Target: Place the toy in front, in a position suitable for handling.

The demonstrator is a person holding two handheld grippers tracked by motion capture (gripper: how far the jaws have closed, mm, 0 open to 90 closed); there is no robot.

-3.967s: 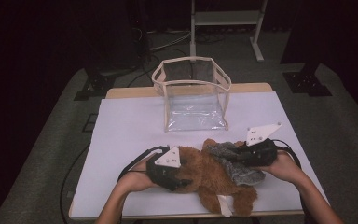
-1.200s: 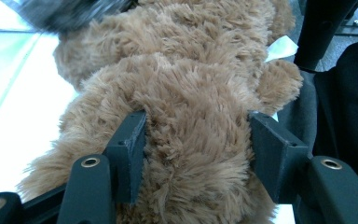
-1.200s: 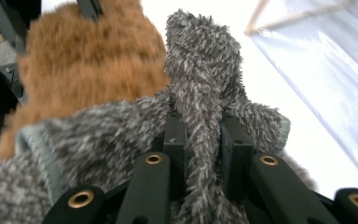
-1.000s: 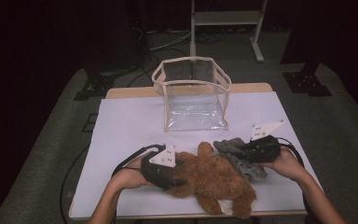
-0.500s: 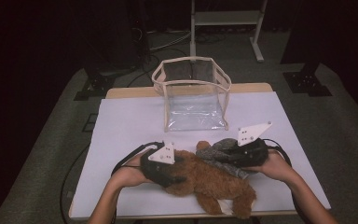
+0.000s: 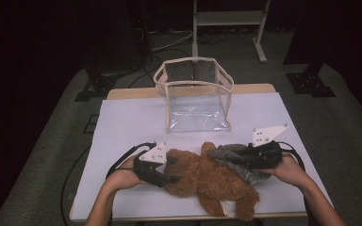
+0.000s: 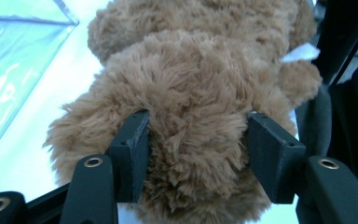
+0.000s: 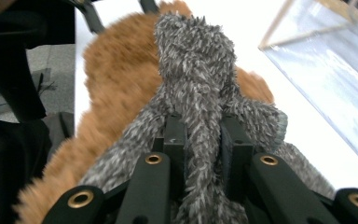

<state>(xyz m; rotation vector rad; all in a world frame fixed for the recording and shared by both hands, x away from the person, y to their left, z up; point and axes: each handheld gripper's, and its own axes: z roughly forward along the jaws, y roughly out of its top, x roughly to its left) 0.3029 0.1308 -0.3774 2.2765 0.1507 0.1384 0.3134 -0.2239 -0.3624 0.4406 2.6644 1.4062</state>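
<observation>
One brown plush bear (image 6: 207,181) lies on the worktop (image 6: 132,122), and it is the landmark for everything else counted here. One grey furry garment (image 6: 233,160) lies against the bear's right side, part of it draped over the brown fur. One clear bag with a cream trim (image 6: 195,96) stands behind the bear, farther up the worktop and apart from it. Two grippers are counted: the left gripper (image 6: 169,172) at the bear's left end and the right gripper (image 6: 242,157) on the bear's right, at the grey garment. Two hands hold them, one each. One white tag (image 6: 226,207) shows on the bear's near end.
</observation>
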